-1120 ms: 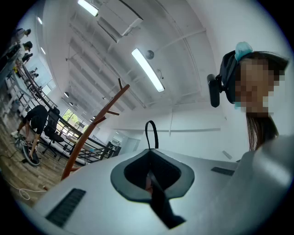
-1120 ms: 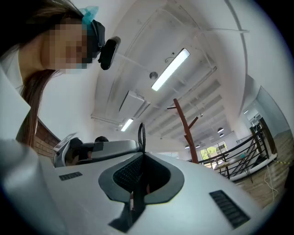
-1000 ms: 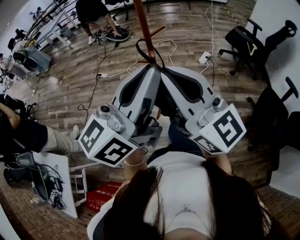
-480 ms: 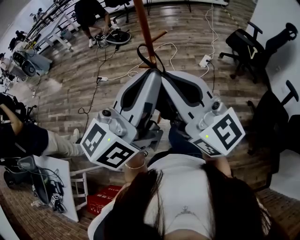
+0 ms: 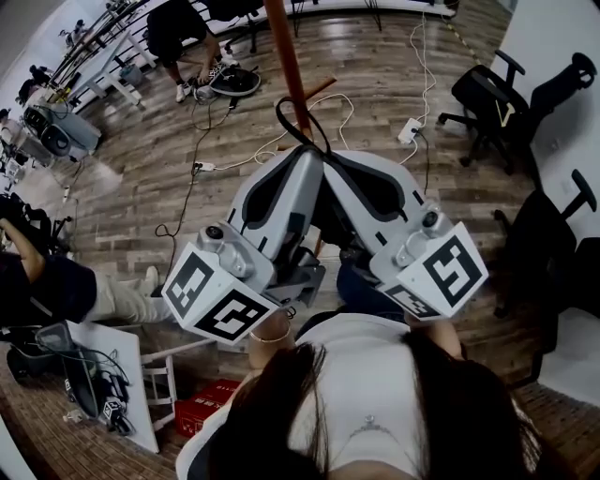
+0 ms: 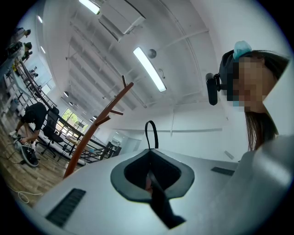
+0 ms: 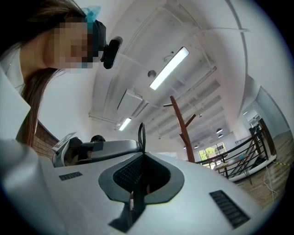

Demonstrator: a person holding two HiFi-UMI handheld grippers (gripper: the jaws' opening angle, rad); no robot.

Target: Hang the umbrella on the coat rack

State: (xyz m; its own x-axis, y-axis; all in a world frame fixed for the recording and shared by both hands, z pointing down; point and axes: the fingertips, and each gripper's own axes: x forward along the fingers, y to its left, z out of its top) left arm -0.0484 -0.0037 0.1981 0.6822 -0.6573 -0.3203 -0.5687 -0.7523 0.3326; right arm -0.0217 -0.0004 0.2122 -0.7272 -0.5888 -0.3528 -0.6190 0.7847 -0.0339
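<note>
Both grippers are held up side by side, tips touching. The left gripper (image 5: 312,156) and the right gripper (image 5: 331,157) are each shut on the umbrella's black strap loop (image 5: 298,124), which sticks up above the tips. In the left gripper view the strap loop (image 6: 150,133) rises from the left gripper (image 6: 149,149). In the right gripper view the strap loop (image 7: 141,135) rises from the right gripper (image 7: 141,154). The brown coat rack (image 5: 285,54) stands just beyond, a peg (image 5: 317,90) close to the loop. The umbrella's body is hidden between and below the grippers.
Cables and a power strip (image 5: 408,134) lie on the wood floor. Black office chairs (image 5: 492,98) stand at the right. A person (image 5: 183,28) crouches at the far left near tables; another sits at the left edge. A white table (image 5: 117,361) and a red box (image 5: 208,394) are near the feet.
The grippers and strap loop have edged a little closer to the coat rack's peg. Both stay shut on the strap.
</note>
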